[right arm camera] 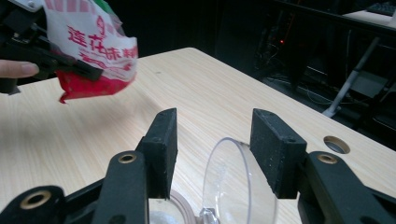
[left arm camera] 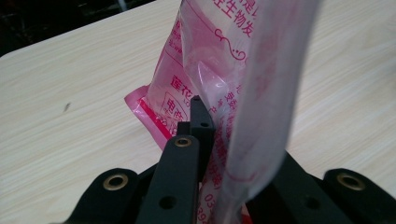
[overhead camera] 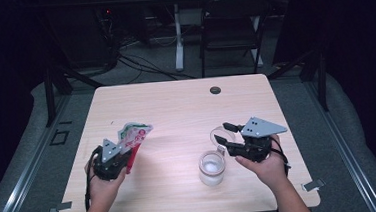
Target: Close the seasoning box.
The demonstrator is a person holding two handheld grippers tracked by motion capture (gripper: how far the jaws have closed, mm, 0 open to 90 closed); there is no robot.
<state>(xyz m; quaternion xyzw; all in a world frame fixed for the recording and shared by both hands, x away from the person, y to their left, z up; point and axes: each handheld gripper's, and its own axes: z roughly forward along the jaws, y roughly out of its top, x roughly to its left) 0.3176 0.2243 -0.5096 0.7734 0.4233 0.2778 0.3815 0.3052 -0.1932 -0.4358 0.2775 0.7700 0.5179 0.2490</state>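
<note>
At about eight o'clock on the surface (overhead camera: 176,107), the left gripper (overhead camera: 124,158) held a red-and-white packet (overhead camera: 134,135) off the wood, jaws pinching its lower edge. At four o'clock, the right gripper (overhead camera: 223,139) had its jaws spread around the hinged lid (right arm camera: 233,186) of the clear jar (overhead camera: 212,167). Best to hold that lid fully back and steady before tipping the packet over the mouth.

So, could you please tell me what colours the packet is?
The packet is white with red lettering, a red bottom edge and green on top; clearest in right gripper view.

Glossy plastic packet (overhead camera: 135,134), clear plastic jar (overhead camera: 212,168), matt pale wood table (overhead camera: 176,107).
</note>
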